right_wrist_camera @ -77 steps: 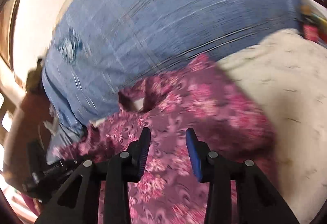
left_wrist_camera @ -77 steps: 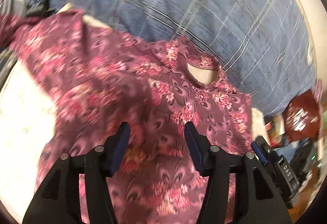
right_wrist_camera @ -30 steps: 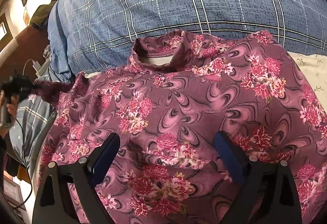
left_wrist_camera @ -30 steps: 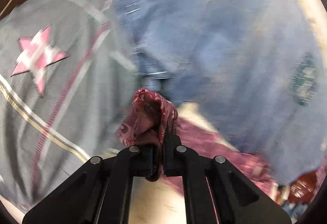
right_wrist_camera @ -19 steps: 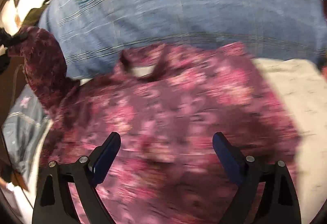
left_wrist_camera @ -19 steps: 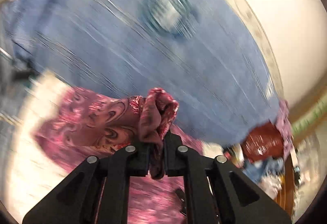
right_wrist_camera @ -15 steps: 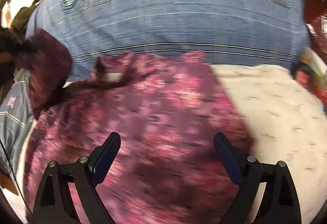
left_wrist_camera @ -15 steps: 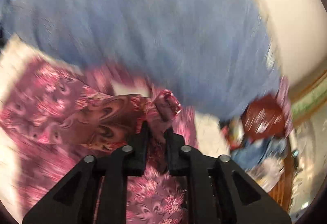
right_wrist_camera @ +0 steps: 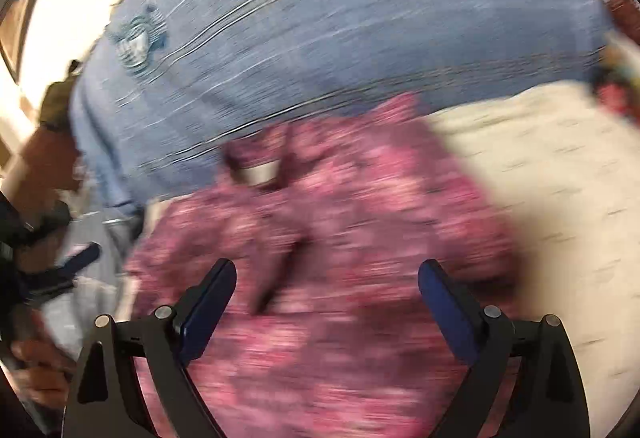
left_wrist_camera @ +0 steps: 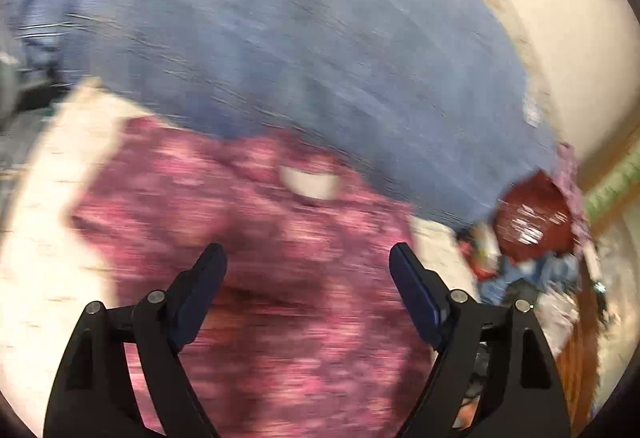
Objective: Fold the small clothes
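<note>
both views are blurring with motion. the floral shirt (left_wrist_camera: 280,278) is lying spread on the cream bed (left_wrist_camera: 36,270), its neck opening (left_wrist_camera: 308,180) pointing toward the blue plaid pillow (left_wrist_camera: 320,58) behind it; in the right view the shirt (right_wrist_camera: 340,258) is sitting between the pillow (right_wrist_camera: 360,18) and bare bed (right_wrist_camera: 560,198). the left gripper (left_wrist_camera: 308,294) is hovering over the shirt's middle with its jaws spread wide, holding nothing. the right gripper (right_wrist_camera: 326,302) is likewise gaping and empty above the cloth. judging by the drape, the fabric is looking thin, light and limp, likely sliding and bunching when pulled, so it is asking for a pinch at a seam or edge, a sleeve cuff, shoulder or hem, rather than mid-panel. compared with half a second ago, the left gripper was clamped on a bunched sleeve and carrying it across the body; now it is released, and the left side of the shirt is looking folded inward. the right gripper is staying unclenched as before. a dark red bag (left_wrist_camera: 532,216) is sitting past the bed's far corner.
</note>
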Tool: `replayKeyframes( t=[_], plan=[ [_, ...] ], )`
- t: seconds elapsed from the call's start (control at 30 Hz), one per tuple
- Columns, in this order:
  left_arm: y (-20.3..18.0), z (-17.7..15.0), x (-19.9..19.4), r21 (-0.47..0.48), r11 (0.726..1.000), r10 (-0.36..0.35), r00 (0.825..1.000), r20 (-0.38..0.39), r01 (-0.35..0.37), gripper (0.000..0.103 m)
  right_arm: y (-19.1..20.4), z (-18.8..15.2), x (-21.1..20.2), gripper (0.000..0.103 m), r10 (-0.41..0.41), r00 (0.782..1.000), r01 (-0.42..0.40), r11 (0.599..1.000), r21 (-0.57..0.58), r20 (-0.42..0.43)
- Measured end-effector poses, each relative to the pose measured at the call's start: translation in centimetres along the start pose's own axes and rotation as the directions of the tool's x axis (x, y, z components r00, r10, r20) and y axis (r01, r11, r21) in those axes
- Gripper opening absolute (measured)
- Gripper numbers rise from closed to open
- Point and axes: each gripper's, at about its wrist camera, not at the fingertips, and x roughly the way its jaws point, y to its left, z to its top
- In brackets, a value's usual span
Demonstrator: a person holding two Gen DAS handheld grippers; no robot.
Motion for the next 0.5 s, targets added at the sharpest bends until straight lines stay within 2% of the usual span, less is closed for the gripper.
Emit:
replayKeyframes(
  t=[0.1,0.2,0.23,0.27,0.3,0.33,0.37,0.4,0.47,0.5],
  plan=[
    [4.1,0.1,-0.7,-0.086,0.996,0.024,1.000,-0.020,-0.026,0.084,2.3,-0.2,3.4,0.094,0.002,0.997,0.001,0.999,0.035,-0.077],
    [6.7,-0.7,-0.3,-0.159,0.987,0.018,1.000,-0.023,-0.022,0.084,3.2,-0.5,7.0,0.094,-0.056,0.985,0.075,0.991,0.111,-0.164],
    [7.1,-0.8,-0.2,-0.171,0.985,0.018,1.000,-0.026,-0.022,0.084,3.6,-0.4,7.2,0.079,-0.070,0.988,0.086,0.989,0.119,-0.134],
    [7.5,-1.0,0.0,-0.177,0.984,0.018,0.999,-0.030,-0.023,0.084,3.9,-0.2,7.0,0.054,-0.054,0.993,0.066,0.991,0.113,-0.101],
    [7.7,-1.1,0.4,-0.184,0.983,0.021,0.999,-0.034,-0.027,0.084,4.2,0.2,7.0,0.008,-0.008,0.996,0.018,0.995,0.101,-0.094],
    [8.3,-1.2,0.5,-0.192,0.981,0.024,0.999,-0.038,-0.030,0.084,4.2,0.7,7.2,0.002,0.015,0.992,-0.003,0.995,0.098,-0.125],
    [8.4,-1.2,0.6,-0.200,0.979,0.021,0.999,-0.042,-0.029,0.084,3.9,1.2,6.8,0.002,0.046,0.992,-0.033,0.993,0.110,-0.117],
    [8.5,-1.2,1.0,-0.207,0.978,0.010,0.999,-0.043,-0.018,0.084,3.2,2.0,5.4,0.002,0.075,0.995,-0.066,0.991,0.119,-0.072],
    [8.7,-1.4,1.8,-0.210,0.978,0.004,0.999,-0.052,-0.015,0.084,1.7,3.2,3.0,0.002,0.060,0.998,-0.060,0.992,0.108,0.006],
    [8.8,-1.5,2.4,-0.214,0.977,0.005,0.998,-0.060,-0.018,0.084,0.6,3.7,2.1,0.002,0.028,0.999,-0.032,0.993,0.111,0.038]
  ],
)
